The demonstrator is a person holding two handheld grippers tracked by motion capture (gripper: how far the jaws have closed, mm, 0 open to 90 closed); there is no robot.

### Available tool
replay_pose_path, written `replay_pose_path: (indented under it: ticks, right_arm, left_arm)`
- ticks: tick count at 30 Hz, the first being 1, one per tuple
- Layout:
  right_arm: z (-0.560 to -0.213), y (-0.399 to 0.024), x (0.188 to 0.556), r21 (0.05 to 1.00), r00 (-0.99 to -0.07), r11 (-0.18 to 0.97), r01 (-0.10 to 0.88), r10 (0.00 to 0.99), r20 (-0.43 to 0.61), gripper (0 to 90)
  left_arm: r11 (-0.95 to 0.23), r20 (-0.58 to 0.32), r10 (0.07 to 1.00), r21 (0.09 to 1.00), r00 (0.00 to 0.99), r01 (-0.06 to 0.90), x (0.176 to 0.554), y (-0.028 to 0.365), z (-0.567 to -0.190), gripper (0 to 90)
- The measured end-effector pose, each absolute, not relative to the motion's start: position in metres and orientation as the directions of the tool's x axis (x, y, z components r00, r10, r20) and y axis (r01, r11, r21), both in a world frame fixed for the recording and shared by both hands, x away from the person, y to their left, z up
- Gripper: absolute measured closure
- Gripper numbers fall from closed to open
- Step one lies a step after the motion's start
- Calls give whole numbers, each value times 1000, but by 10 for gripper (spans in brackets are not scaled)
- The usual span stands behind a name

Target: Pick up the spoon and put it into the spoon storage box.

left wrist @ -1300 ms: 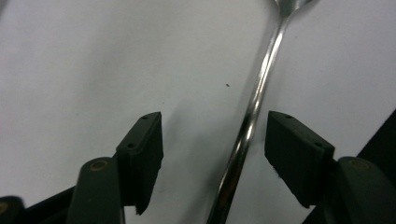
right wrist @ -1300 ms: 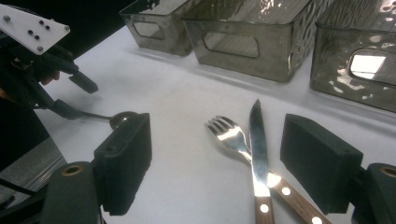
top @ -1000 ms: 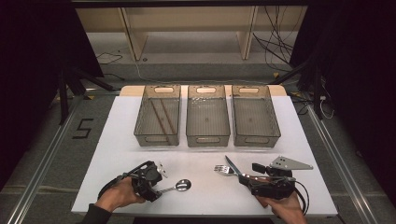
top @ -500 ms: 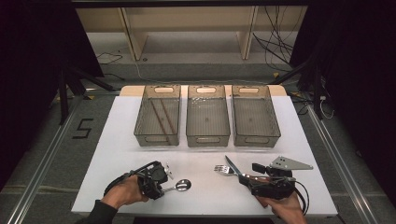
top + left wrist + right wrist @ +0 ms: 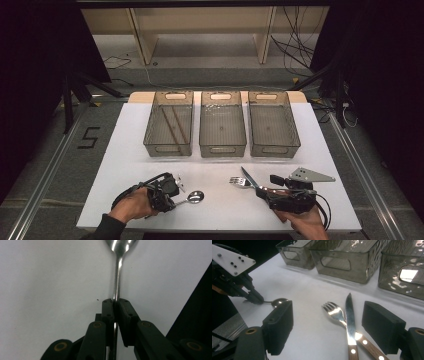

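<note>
Two tools work at the near edge of the white desk in the high view. The left tool lies low near the near-left corner, its hand coming in from the near edge with the wrist flat, and its jaws have just been closing on the handle of the spoon, whose bowl points toward the middle of the near edge. The right tool rests near the near-right corner, pointed left at the crossed fork and knife. Three clear bins line the far edge.

In the left gripper view, the pads pinch the thin spoon handle from both sides, low to the desk. The grip is narrow and sits far back from the bowl, so the spoon could swivel or slip out as it lifts, its bowl end being heavier.

In the right gripper view, the right tool stands wide with nothing held; the knife and fork lie between its pads, untouched. Closing here could catch both at once.
</note>
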State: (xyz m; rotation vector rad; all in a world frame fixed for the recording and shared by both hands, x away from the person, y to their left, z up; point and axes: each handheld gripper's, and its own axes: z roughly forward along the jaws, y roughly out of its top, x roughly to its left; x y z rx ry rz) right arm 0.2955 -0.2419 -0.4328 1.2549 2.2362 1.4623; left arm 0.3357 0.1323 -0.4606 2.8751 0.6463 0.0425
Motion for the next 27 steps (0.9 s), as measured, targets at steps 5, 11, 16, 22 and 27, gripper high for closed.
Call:
replay_pose_path:
  ticks: [5,11,16,22,27]
  right_arm:
    - [-433,-242,296,824,-624,155,545,732,275,260]
    - [-433,-242,296,826,-625,153,543,731,275,259]
    - [-433,-242,296,826,-625,153,543,731,276,259]
    - [-433,-242,296,826,-624,152,543,731,276,260]
    - [-433,-243,296,826,-624,152,543,732,275,260]
  left_arm:
    - [-886,-6,424,202,906,417,334,132,-461,841]
    - [-877,-10,437,220,900,428,334,133,-461,845]
    - [-866,-12,452,235,892,442,336,135,-461,846]
    - [-860,-11,460,241,888,449,337,135,-461,847]
    - [-851,-8,472,257,881,458,337,135,-460,848]
